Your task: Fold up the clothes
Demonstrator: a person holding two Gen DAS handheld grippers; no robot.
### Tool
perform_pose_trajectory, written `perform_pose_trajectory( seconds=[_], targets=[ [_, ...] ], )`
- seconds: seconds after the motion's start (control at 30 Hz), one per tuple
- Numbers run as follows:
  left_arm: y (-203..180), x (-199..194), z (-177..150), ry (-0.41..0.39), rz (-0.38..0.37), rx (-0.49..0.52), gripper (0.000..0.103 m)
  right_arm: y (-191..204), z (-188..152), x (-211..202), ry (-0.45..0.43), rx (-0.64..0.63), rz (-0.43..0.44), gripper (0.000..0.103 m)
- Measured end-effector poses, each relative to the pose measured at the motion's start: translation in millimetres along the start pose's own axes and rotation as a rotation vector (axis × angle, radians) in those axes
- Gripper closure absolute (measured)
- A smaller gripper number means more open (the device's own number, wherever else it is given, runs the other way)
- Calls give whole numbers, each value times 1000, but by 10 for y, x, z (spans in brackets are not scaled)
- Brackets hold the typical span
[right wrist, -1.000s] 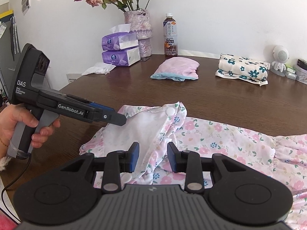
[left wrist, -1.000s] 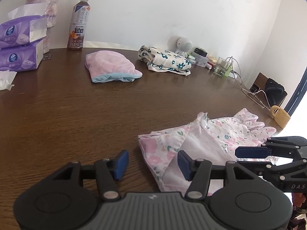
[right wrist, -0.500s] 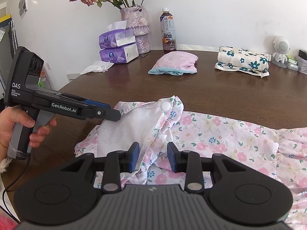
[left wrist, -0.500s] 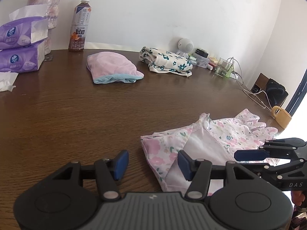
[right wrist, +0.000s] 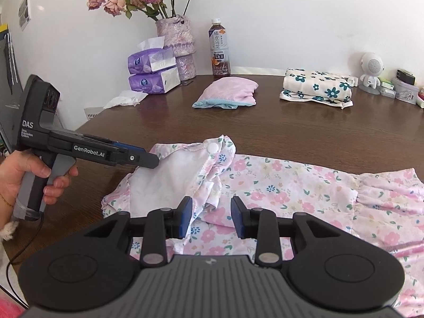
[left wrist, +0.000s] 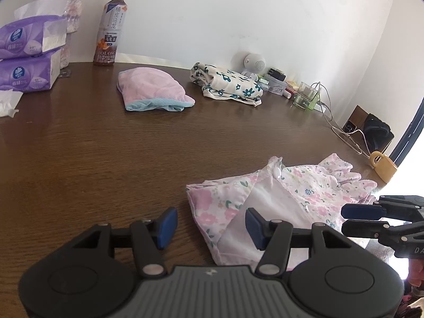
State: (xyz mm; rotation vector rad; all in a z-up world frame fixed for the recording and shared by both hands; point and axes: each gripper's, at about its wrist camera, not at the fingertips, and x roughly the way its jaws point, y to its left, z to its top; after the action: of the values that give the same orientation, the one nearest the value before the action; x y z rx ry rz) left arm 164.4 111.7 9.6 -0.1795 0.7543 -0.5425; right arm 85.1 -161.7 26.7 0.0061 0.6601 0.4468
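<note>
Currently, black "GenRobot.AI"/"DAS" left gripper (right wrist: pixel 152 160) and right gripper (right wrist: pixel 210 218) both part-open, empty, over pink floral garment (right wrist: pixel 278 182), two purple tissue packs (right wrist: pixel 152 73), one "OOLONG" bottle (right wrist: pixel 219 49).

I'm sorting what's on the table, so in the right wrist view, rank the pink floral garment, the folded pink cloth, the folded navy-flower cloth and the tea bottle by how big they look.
1. Pink floral garment, though it is nearest.
2-3. Folded navy-flower cloth and folded pink cloth: too alike.
4. Tea bottle.
</note>
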Motion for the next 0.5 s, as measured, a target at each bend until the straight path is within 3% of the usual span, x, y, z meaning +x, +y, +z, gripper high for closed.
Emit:
perform_pose_trajectory(
  seconds=[0.27,0.37,0.43,0.5],
  targets=[
    [-136,-251,-213,-30,-5,-92,53,-56,-28,-249,-45,15,22,71],
    [-212,-281,-291,-27,33,-100,60,-88,-58,-276,-42,7,36,71],
    [-274,-272,-341,-22,74,-95,74,-118,-73,-288,-41,0,45,71],
    [-336,-262,-390,-18,116,-91,78,-159,-88,-295,-45,-5,49,71]
  ],
)
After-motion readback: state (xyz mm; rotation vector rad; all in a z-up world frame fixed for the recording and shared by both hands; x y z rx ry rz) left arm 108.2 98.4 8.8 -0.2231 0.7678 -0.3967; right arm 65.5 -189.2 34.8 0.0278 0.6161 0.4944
